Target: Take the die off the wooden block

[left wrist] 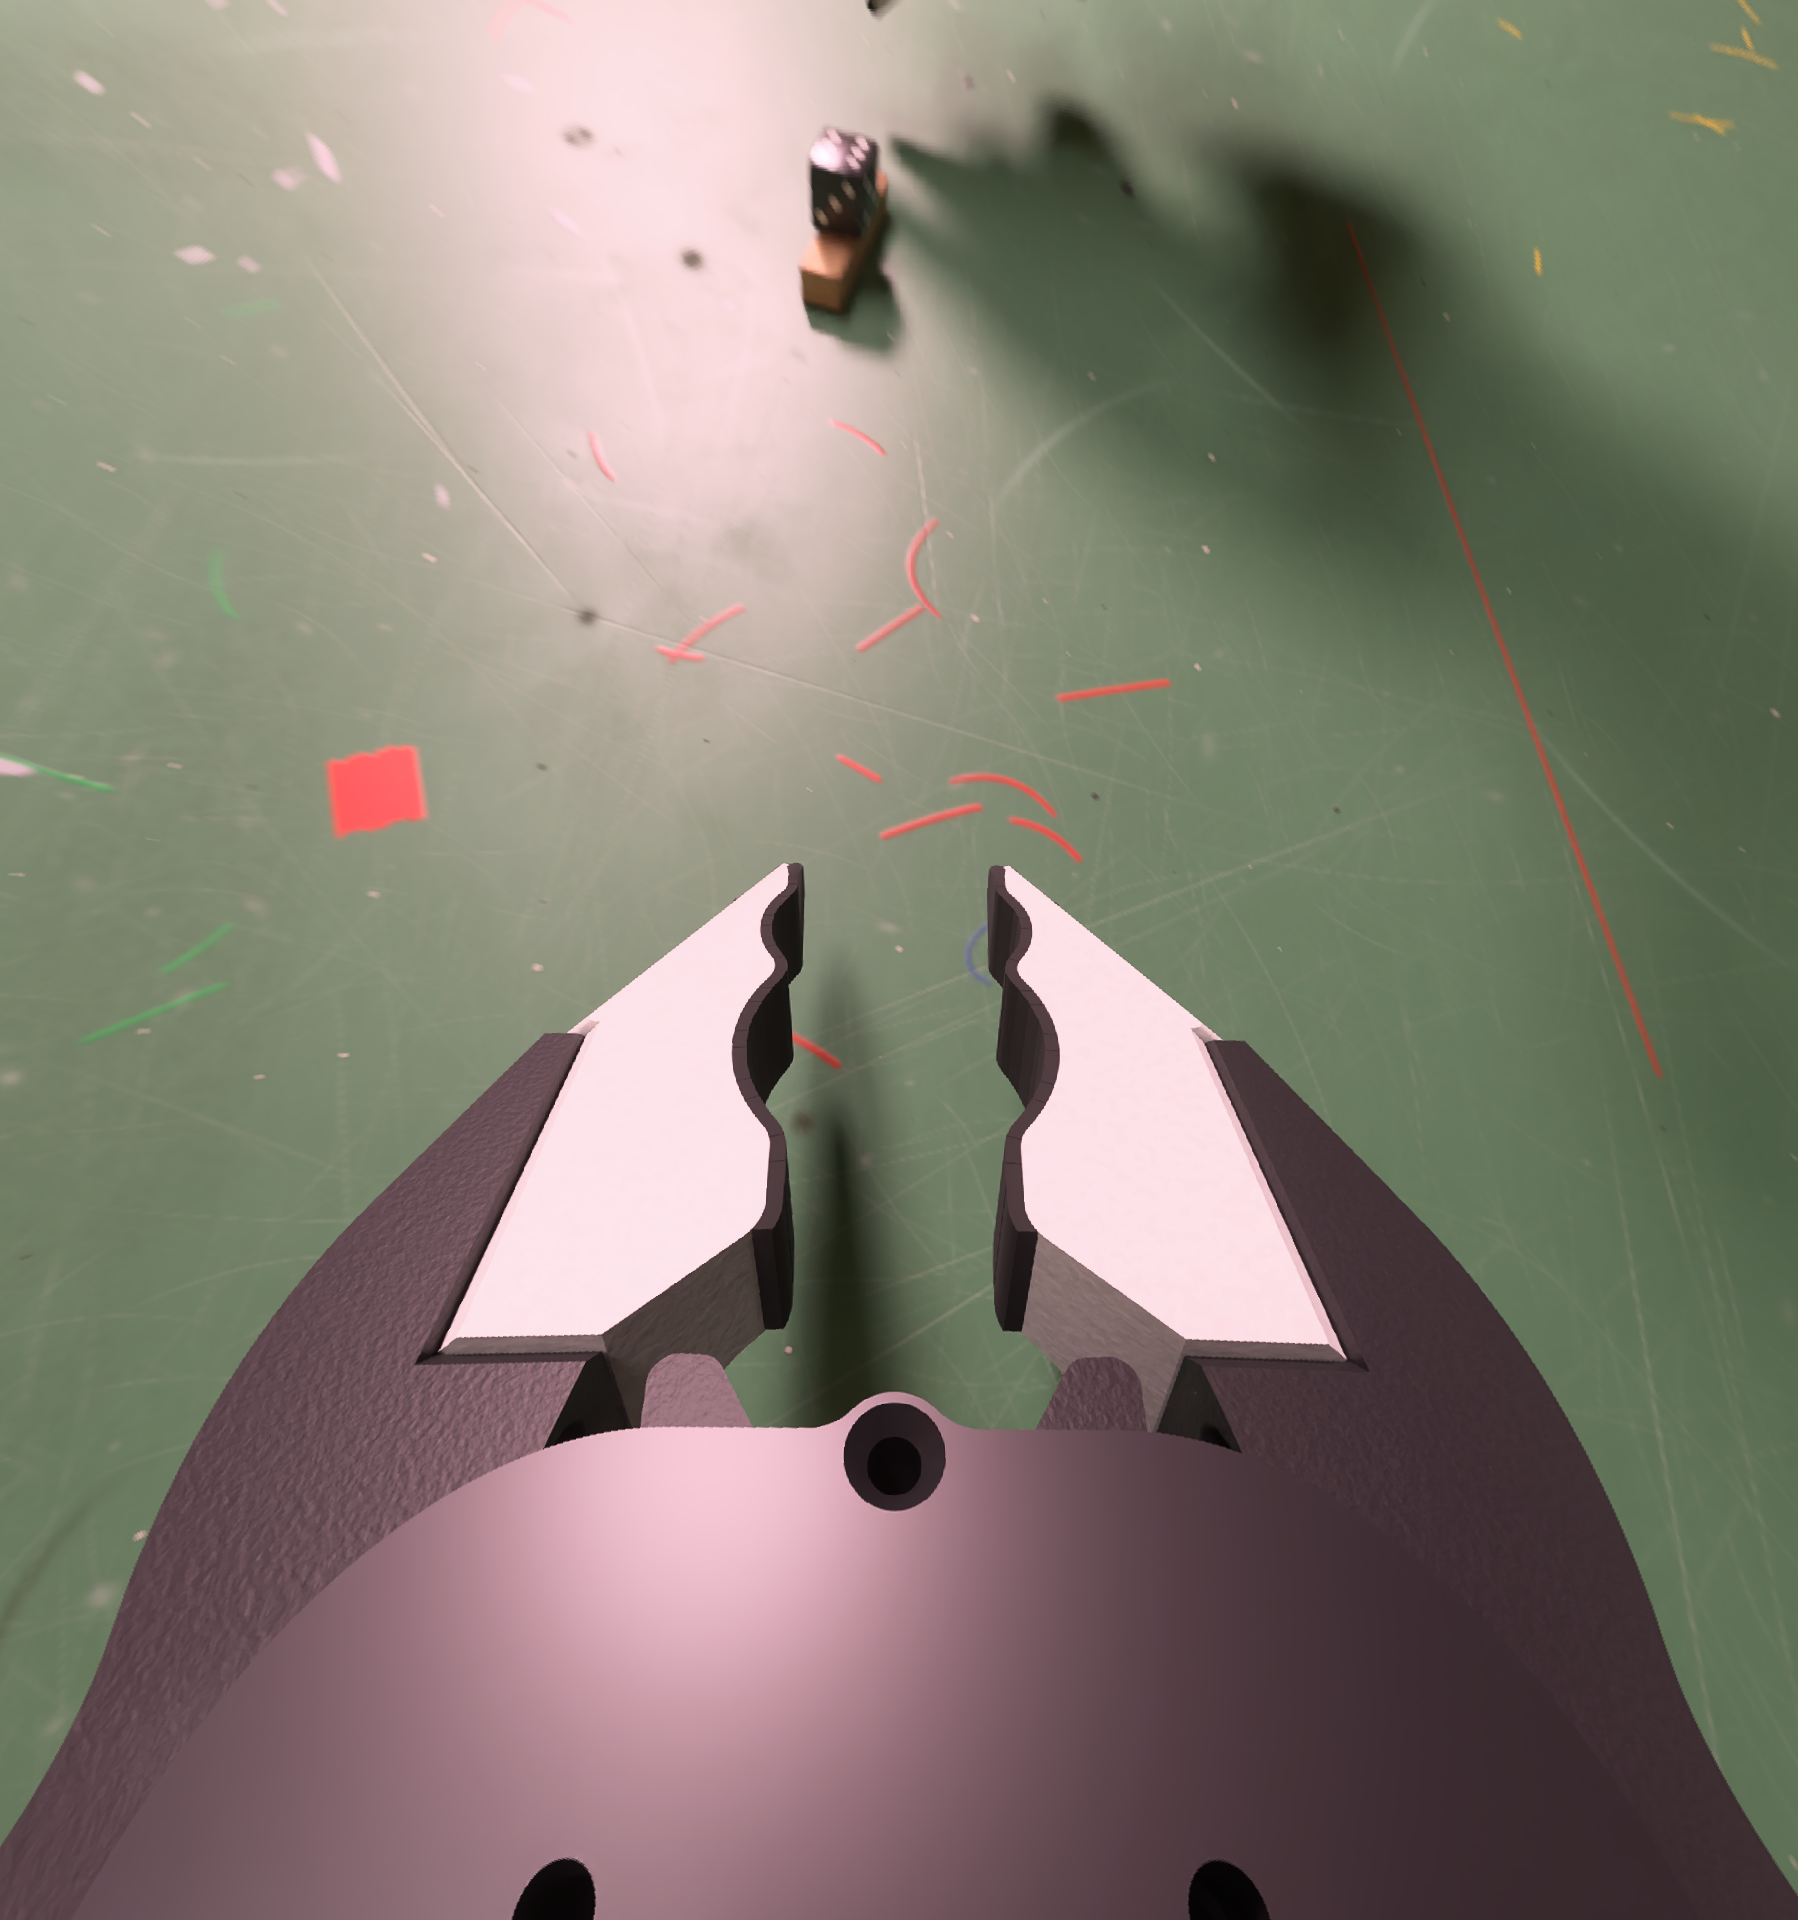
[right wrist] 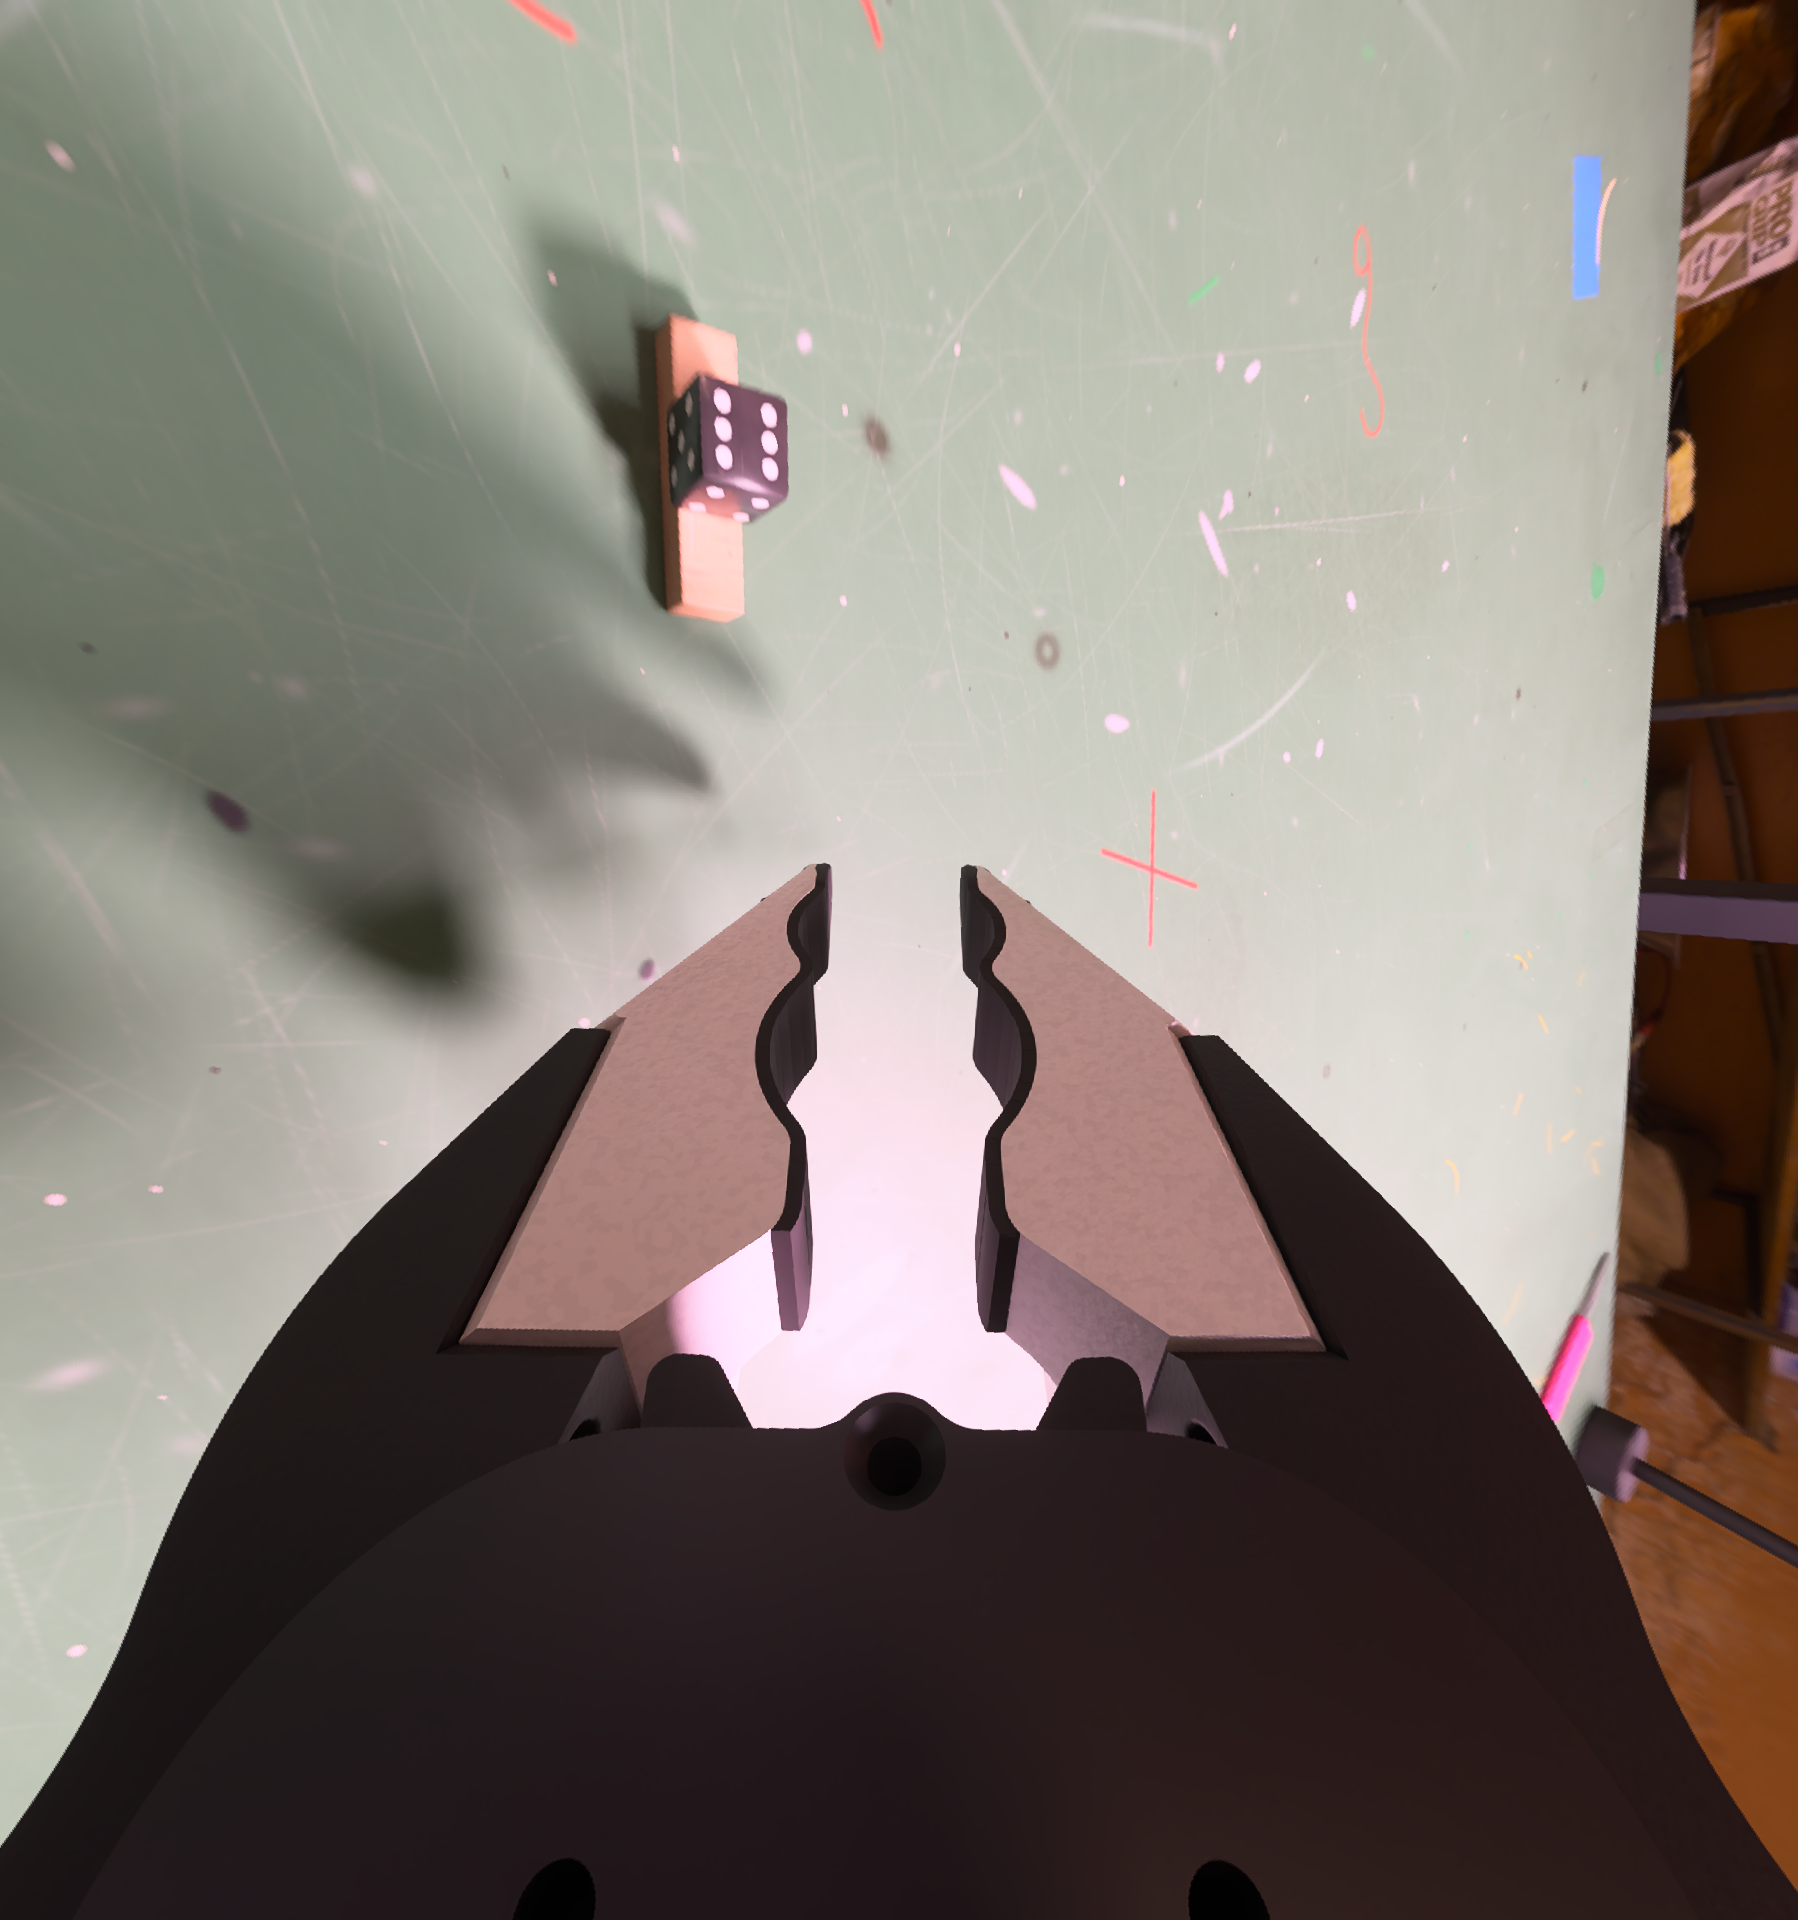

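A black die with white pips [right wrist: 731,442] sits on the middle of a small flat wooden block [right wrist: 706,566] on a green scratched tabletop. In the left wrist view the die [left wrist: 843,182] and the block [left wrist: 838,270] lie far ahead, near the top centre. My left gripper [left wrist: 895,878] is open and empty, well short of them. My right gripper [right wrist: 895,878] is open and empty, with the die ahead and a little to its left.
The green table [right wrist: 1290,623] carries paint flecks, scratches and a red patch [left wrist: 375,790]. Its right edge [right wrist: 1653,727] shows in the right wrist view, with shelving and clutter [right wrist: 1778,935] beyond. Dark shadows fall left of the block.
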You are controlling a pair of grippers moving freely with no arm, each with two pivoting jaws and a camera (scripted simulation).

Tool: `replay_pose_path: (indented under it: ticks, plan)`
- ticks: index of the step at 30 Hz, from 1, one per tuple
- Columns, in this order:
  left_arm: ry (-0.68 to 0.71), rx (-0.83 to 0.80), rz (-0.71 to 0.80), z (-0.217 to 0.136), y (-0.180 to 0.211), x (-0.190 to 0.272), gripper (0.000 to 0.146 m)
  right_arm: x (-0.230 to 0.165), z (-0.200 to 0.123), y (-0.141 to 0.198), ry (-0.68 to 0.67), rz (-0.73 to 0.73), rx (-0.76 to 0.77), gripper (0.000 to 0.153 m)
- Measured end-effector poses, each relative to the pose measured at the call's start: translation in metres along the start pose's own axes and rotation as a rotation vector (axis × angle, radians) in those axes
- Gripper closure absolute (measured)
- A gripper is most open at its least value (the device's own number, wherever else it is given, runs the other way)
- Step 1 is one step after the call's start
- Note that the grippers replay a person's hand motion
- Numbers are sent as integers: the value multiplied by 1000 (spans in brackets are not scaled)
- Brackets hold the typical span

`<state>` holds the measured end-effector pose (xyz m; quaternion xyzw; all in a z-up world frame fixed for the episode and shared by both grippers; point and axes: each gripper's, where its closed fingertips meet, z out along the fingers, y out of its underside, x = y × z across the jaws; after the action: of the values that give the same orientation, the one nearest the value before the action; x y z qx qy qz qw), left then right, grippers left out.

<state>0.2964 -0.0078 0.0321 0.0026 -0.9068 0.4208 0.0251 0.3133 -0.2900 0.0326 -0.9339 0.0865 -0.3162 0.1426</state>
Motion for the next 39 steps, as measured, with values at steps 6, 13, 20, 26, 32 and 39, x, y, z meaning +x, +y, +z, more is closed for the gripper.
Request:
replay_pose_path:
  ticks: [6,13,20,26,32,39]
  plan:
    - [81,-70,23,11,6,13,125,-16,-7,-20,-94,100,137,128]
    - [96,-85,63,27,-3,18,131,-30,0,-48,-221,156,223,128]
    - [83,-35,45,17,-7,17,123,-23,16,-63,-302,224,224,128]
    - [130,-44,35,15,-3,25,118,-27,27,-67,-354,206,189,127]
    - [118,-88,43,23,-6,25,120,-32,26,-73,-371,186,208,134]
    - [95,-134,72,39,-18,25,122,-41,9,-92,-391,180,308,134]
